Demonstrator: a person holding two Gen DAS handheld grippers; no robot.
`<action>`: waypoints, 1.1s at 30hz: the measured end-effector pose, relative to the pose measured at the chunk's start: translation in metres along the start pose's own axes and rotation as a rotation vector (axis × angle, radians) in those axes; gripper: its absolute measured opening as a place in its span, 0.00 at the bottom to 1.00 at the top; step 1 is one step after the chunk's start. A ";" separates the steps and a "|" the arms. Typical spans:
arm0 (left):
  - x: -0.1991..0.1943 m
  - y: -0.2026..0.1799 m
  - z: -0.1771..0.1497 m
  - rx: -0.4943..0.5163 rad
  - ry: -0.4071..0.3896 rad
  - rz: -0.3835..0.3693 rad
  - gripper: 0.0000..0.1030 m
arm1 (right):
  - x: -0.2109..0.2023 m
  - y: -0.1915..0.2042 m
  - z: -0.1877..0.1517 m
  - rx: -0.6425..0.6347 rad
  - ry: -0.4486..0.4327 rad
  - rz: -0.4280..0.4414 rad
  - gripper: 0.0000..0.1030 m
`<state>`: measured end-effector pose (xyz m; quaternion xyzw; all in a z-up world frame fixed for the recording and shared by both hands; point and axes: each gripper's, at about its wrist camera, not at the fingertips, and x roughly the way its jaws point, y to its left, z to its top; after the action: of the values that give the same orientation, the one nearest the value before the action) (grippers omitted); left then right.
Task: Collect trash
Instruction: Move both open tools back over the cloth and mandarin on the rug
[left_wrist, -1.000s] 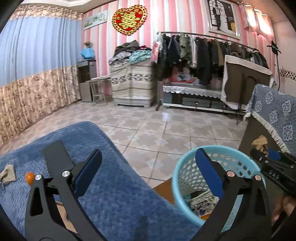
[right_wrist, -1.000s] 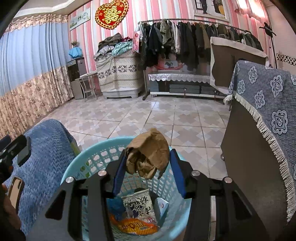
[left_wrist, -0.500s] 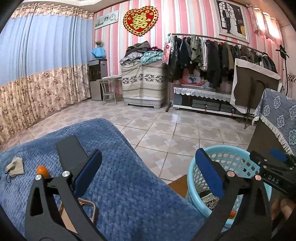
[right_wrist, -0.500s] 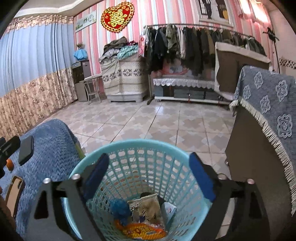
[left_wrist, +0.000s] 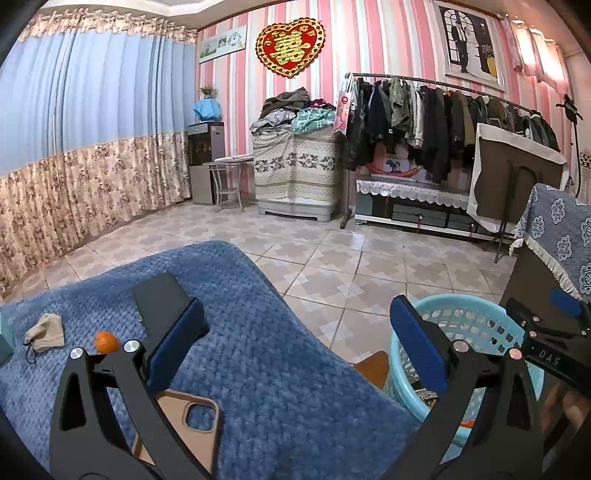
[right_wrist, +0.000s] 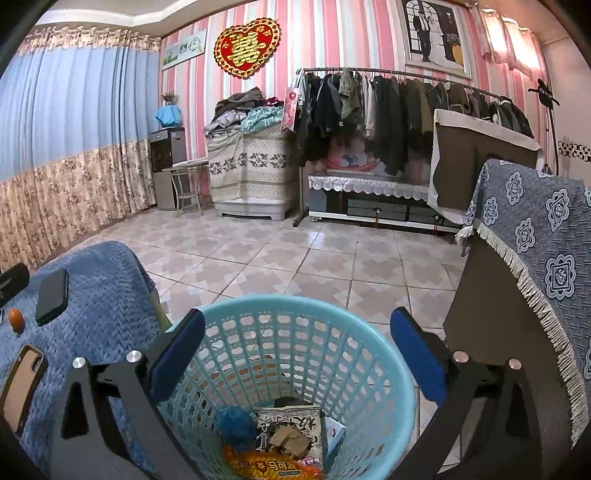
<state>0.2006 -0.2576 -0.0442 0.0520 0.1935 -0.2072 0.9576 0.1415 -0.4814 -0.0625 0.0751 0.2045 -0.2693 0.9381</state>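
Right gripper (right_wrist: 297, 354): jaws opening, nothing between them, over round turquoise lattice wastebasket (right_wrist: 384, 354). Only this view shows its contents: crumpled brown paper (right_wrist: 290, 437), printed wrappers (right_wrist: 269, 467).
Left gripper (left_wrist: 297, 343): spread wide, empty, above blue knitted blanket (left_wrist: 258, 354); only here, beige pouch (left_wrist: 44, 332). Orange fruit (left_wrist: 106, 341), black phone (left_wrist: 159, 299), tan phone case (left_wrist: 192, 417). Tiled floor (left_wrist: 332, 266) open beyond.

Each gripper is matte black: 2 angled arms with triangular cut-outs, 2 round silver screws on each arm and a flat blue pad inside each fingertip. On the left gripper (left_wrist: 297, 343) the pads (left_wrist: 417, 350) are dark blue. The right gripper (right_wrist: 295, 356) looks the same; its side carries white lettering, "DAS".
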 end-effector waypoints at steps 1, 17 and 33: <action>-0.001 0.001 0.000 -0.001 0.000 0.002 0.95 | 0.000 0.000 0.000 0.002 0.000 0.002 0.95; -0.039 0.081 -0.011 -0.021 -0.003 0.129 0.95 | -0.009 0.017 -0.001 -0.046 0.002 0.031 0.95; -0.068 0.192 -0.033 -0.103 0.035 0.276 0.95 | -0.031 0.075 -0.006 -0.143 0.010 0.117 0.95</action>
<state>0.2120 -0.0518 -0.0444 0.0324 0.2117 -0.0623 0.9748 0.1558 -0.4019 -0.0521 0.0209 0.2232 -0.1985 0.9541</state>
